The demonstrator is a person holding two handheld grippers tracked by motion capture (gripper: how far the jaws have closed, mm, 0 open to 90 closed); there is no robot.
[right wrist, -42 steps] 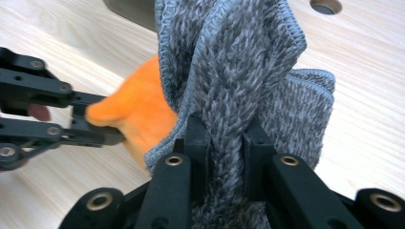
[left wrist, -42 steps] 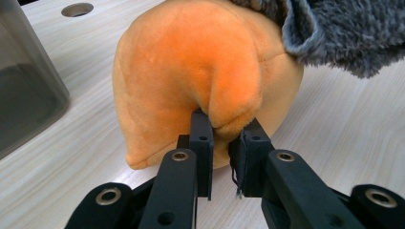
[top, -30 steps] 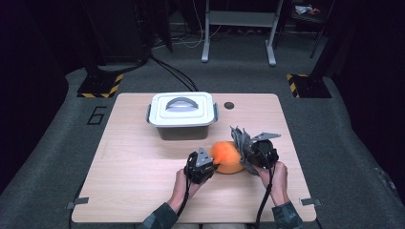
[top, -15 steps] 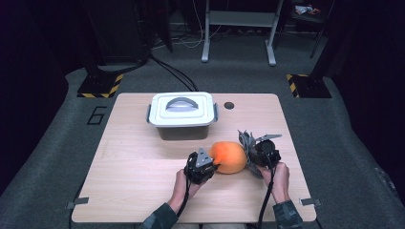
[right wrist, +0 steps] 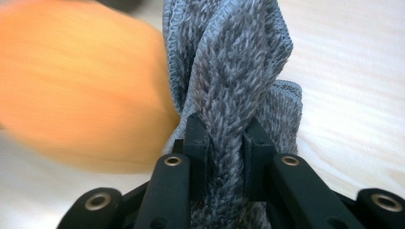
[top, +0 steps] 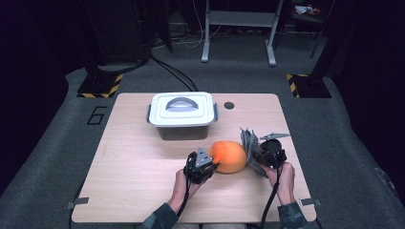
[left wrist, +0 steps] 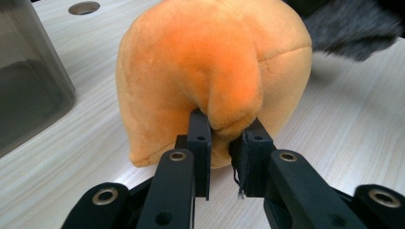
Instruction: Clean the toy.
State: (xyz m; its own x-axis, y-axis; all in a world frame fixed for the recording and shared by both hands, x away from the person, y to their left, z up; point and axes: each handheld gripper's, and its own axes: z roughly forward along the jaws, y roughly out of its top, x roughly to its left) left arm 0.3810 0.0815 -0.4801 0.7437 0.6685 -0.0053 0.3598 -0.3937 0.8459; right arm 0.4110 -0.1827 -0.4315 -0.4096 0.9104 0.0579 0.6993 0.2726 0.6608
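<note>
Orange plush toy (top: 229, 156) and grey knitted cloth (top: 249, 143), front right of wooden table (top: 133, 162).
Left gripper (left wrist: 228, 138): jaws pinched on a plush fold. Right gripper (right wrist: 225, 136): jaws clamped on bunched cloth, beside the plush. Lidded grey plastic box (top: 182, 114) behind.

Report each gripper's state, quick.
Left gripper: closed on the round orange plush toy.
Right gripper: closed on the grey knitted cloth.
</note>
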